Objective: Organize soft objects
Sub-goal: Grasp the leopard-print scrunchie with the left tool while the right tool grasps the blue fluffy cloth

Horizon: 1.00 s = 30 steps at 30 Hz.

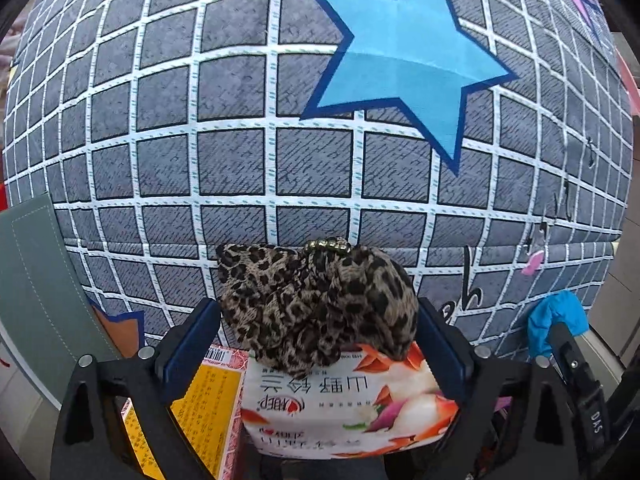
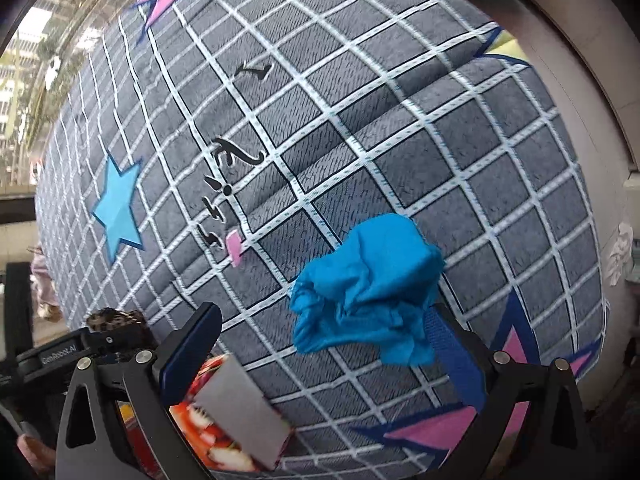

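Note:
A leopard-print scrunchie (image 1: pixel 316 304) with a band of gold beads sits between the fingers of my left gripper (image 1: pixel 318 320), resting on a white food packet (image 1: pixel 344 404); the jaws stand wide apart beside it. A crumpled blue cloth (image 2: pixel 366 288) hangs on the right finger of my right gripper (image 2: pixel 320 336), whose jaws are wide apart; it also shows in the left wrist view (image 1: pixel 556 320). A large grey cushion with a white grid and stars (image 1: pixel 320 120) fills both views, right behind both grippers (image 2: pixel 400 120).
A yellow and red box (image 1: pixel 208 400) lies beside the packet under the left gripper. A grey-green fabric panel (image 1: pixel 36 280) stands at the left. A beige curved surface (image 2: pixel 592 80) borders the cushion on the right. The left gripper's body with the scrunchie (image 2: pixel 116 324) shows in the right wrist view.

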Available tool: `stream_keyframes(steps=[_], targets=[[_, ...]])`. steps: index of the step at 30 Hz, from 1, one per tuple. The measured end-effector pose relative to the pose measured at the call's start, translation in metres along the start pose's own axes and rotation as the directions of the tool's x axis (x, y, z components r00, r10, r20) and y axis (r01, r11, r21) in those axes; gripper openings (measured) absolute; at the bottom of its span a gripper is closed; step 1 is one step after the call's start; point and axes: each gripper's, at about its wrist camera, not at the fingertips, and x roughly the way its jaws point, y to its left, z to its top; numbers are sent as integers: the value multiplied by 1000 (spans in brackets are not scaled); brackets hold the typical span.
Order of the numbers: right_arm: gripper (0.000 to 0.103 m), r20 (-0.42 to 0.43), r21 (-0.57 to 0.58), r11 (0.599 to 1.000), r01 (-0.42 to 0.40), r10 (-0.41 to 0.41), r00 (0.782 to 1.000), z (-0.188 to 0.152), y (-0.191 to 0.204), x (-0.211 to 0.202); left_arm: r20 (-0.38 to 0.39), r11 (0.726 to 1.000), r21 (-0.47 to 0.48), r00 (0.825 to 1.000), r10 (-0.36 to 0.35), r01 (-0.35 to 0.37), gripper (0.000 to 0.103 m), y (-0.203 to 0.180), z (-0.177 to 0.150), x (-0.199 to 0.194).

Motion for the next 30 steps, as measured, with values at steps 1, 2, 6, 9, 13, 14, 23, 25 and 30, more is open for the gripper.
stream_keyframes(steps=[1, 2, 6, 9, 13, 14, 23, 25, 30], targets=[[102, -2, -9, 1000, 10, -10, 1000, 0, 1, 4, -9, 1000, -1, 1000, 0, 0, 96, -2, 1, 4], [102, -4, -22, 999, 23, -23, 1000, 1, 2, 8, -16, 1000, -6, 1000, 1, -1, 96, -3, 3, 7], [102, -4, -48, 997, 66, -66, 998, 0, 1, 18, -38, 1000, -19, 999, -4, 3, 96, -8, 8, 22], [102, -22, -38, 997, 73, -74, 997, 0, -6, 25, -13, 999, -19, 1000, -27, 27, 94, -13, 9, 29], [88, -26, -25, 996, 87, -87, 996, 0, -15, 29, 7, 1000, -24, 1000, -13, 13, 82, -17, 14, 33], [86, -24, -31, 995, 92, -93, 995, 0, -17, 28, 9, 1000, -28, 1000, -9, 10, 77, -18, 16, 32], [44, -8, -96, 993, 72, -73, 997, -6, -19, 15, 53, 999, 16, 998, -29, 29, 30, -2, -13, 10], [44, -5, -83, 995, 47, -47, 999, -9, -20, 8, 96, 998, 43, 995, -40, 36, 30, -5, -21, -1], [44, 4, -56, 998, -13, 14, 1000, -19, -24, -13, 207, 988, 150, 976, -67, 36, 29, -21, -43, -32]])
